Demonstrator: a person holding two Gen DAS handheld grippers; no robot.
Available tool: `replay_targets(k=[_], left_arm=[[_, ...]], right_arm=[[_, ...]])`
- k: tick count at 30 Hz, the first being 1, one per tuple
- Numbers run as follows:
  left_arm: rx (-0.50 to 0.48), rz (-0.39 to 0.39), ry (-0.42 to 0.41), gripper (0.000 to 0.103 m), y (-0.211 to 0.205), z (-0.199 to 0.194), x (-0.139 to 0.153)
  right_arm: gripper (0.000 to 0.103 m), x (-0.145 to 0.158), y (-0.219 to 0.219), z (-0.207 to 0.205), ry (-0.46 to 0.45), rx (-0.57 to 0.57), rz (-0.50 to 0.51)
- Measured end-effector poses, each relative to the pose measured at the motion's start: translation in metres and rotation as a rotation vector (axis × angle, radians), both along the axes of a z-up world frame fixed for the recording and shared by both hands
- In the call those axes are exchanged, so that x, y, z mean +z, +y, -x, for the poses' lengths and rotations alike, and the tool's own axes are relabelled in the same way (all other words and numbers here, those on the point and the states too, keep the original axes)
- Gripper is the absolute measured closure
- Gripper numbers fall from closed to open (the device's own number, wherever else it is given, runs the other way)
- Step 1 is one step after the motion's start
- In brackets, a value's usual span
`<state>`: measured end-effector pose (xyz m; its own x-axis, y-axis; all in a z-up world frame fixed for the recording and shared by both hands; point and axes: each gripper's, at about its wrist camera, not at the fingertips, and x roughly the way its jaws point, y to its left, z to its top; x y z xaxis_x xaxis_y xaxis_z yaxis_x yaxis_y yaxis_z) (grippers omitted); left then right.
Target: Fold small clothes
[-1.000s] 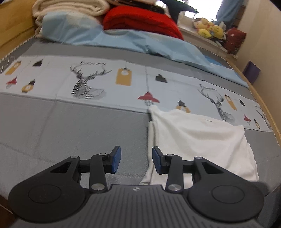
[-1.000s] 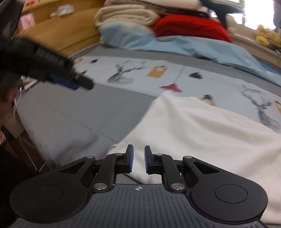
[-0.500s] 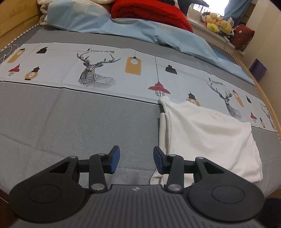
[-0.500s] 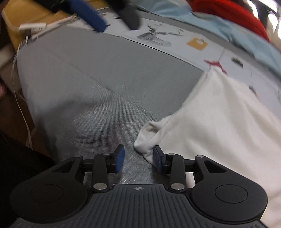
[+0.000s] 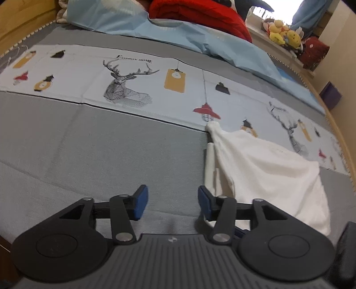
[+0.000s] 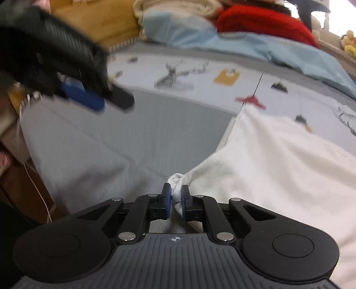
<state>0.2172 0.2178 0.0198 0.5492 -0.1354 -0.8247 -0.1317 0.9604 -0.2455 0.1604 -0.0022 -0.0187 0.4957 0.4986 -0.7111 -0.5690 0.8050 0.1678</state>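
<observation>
A bed (image 5: 89,155) with a grey cover and a pale band printed with deer and lamps fills both views, with a red blanket (image 5: 200,15), a light blue sheet (image 5: 178,33) and a wooden headboard (image 6: 93,22) at its far end. The white garment (image 5: 267,169) lies flat on the near right part of the bed. Only the left wrist view shows the yellow plush toys (image 5: 282,35) on a ledge and the left gripper (image 5: 171,202) spread wide and holding nothing, while the right wrist view shows the right gripper (image 6: 175,200) pinched on the garment's near corner.
</observation>
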Motion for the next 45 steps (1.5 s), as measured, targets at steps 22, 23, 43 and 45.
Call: replay_targets(k=[22, 23, 43, 45], left_arm=[[-0.062, 0.281, 0.265, 0.077, -0.082, -0.102, -0.089], [-0.068, 0.270, 0.251, 0.083, -0.082, -0.101, -0.087], [0.039, 0.374, 0.132, 0.036, -0.038, -0.049, -0.033], [0.049, 0.399, 0.129, 0.019, -0.045, -0.052, -0.033]], right_arm=[[0.094, 0.036, -0.083, 0.002, -0.002, 0.067, -0.139], [0.094, 0.036, -0.084, 0.002, 0.002, 0.066, -0.140], [0.095, 0.048, -0.095, 0.017, 0.003, 0.013, -0.245], [0.095, 0.049, -0.106, 0.022, -0.007, 0.015, -0.238]])
